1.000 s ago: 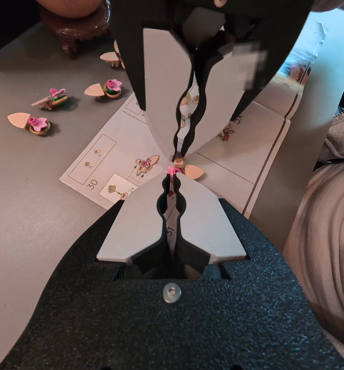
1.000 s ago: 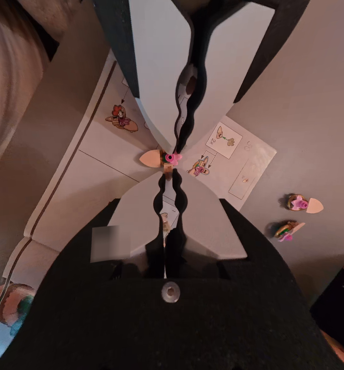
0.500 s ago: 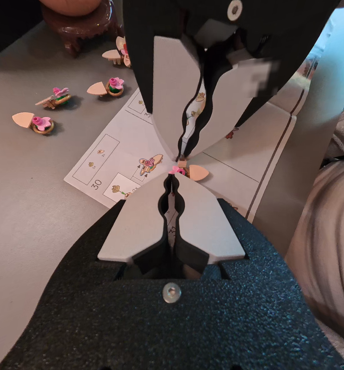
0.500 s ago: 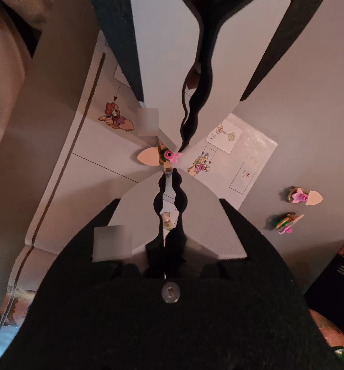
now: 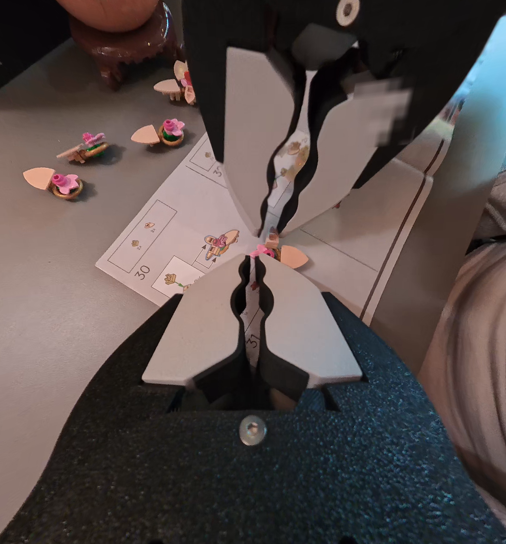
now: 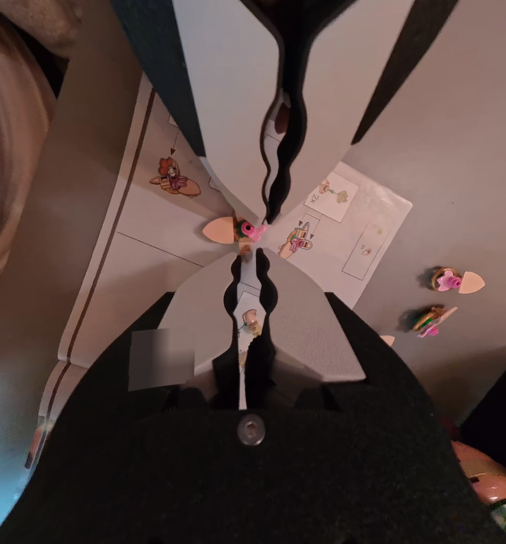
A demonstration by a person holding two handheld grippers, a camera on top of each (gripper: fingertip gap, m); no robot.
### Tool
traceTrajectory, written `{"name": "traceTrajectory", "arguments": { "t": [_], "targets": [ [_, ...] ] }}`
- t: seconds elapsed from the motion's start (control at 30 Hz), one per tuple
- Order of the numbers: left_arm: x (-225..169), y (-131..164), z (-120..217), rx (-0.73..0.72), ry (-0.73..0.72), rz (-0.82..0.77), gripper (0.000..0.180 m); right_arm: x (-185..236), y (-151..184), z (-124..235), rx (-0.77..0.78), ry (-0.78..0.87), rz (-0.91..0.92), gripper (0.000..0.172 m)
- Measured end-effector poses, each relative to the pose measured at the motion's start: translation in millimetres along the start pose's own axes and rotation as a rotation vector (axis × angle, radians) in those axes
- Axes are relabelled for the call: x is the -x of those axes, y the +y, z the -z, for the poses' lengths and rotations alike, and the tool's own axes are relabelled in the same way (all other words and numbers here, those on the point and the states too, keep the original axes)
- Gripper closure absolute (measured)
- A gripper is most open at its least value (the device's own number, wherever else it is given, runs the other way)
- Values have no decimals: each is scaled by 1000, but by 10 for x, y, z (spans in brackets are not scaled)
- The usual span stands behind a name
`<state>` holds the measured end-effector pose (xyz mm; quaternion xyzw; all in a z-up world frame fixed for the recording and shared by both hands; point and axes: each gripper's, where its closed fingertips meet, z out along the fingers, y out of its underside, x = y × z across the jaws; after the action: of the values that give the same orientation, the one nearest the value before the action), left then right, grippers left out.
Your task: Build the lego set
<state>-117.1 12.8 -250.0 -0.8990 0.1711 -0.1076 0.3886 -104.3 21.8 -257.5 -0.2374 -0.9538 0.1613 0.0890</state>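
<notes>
A small flower assembly hangs over the instruction sheet (image 5: 172, 235): a pink flower (image 5: 263, 251) on a green and gold base with a tan petal plate (image 5: 294, 256). My left gripper (image 5: 253, 258) is shut on the flower's pink petal (image 6: 260, 231). A small tan brick (image 5: 272, 242) sits against the assembly's side. My right gripper (image 6: 249, 253) comes in from the opposite side. Its fingertips (image 6: 263, 250) stand slightly apart at the brick (image 6: 245, 247), with a gap beside it. Tip to tip, the two grippers nearly touch.
Three similar flower assemblies (image 5: 66, 184) (image 5: 91, 147) (image 5: 172, 132) lie on the grey table at the left, with more tan pieces (image 5: 175, 88) behind them. A brown stand (image 5: 122, 50) is at the back. A person's clothing (image 5: 481, 353) fills the right side. Left and right tips are no more than a few centimetres apart.
My right gripper's fingers have spread a little around the tan brick, which they pinched before. My left gripper keeps its hold on the pink flower. Both grippers stayed nearly in place.
</notes>
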Motion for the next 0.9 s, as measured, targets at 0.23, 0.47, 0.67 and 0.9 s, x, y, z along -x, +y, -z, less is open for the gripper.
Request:
{"name": "traceTrajectory", "arguments": {
  "t": [0.23, 0.47, 0.67, 0.9],
  "targets": [
    [84, -3, 148, -45, -5, 33, 175, 47, -58, 140, -260, -73, -137, 165],
    [17, -16, 121, -49, -8, 22, 173, 60, -3, 144, -363, -89, -224, 172],
    [-46, -37, -32, -27, 12, 19, 170, 82, 12, 101, -390, -74, -243, 172],
    [-60, -40, -62, -12, 13, 3, 171, 93, -19, 70, -393, -72, -236, 172]
  ]
}}
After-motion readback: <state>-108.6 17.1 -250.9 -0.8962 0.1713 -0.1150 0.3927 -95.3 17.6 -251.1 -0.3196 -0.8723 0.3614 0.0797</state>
